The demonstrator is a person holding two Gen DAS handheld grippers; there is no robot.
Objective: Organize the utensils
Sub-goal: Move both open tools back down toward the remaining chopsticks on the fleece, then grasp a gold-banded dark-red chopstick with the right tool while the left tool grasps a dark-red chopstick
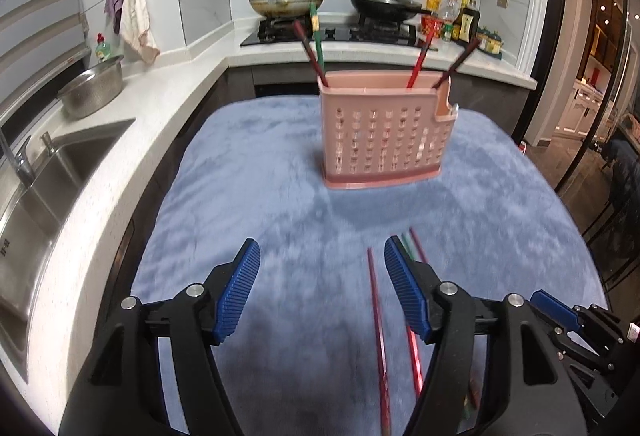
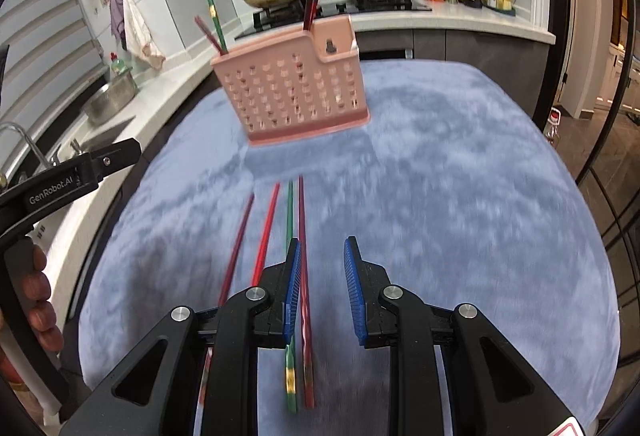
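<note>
Both jaws stand spread wide with nothing between the blue pads. The left gripper (image 1: 322,292) hangs low over the blue plush cloth (image 1: 248,196) that covers the tabletop; a dark red chopstick (image 1: 378,340) lies on the cloth inside its gap, nearer the right-hand pad, and touches neither pad.

The right gripper (image 2: 320,286) hovers over the same cloth (image 2: 460,176). Four loose chopsticks lie roughly side by side, running away from the camera toward the holder: a maroon chopstick (image 2: 238,244) farthest left, a bright red chopstick (image 2: 266,228), a green chopstick (image 2: 289,208) and a brown-red chopstick (image 2: 302,220). The last two pass under the left-hand pad, with the brown-red one just at its inner edge.

Beyond their tips, across a bare strip of cloth, the pink perforated holder (image 2: 296,100) stands upright, well back from the cloth's near edge. Four chopsticks already lean in it, two at each end. To the right of the holder the cloth is open out to its rounded edge. On the left the cloth's edge runs close beside the white counter (image 1: 120,164) with the steel sink (image 1: 52,188).
</note>
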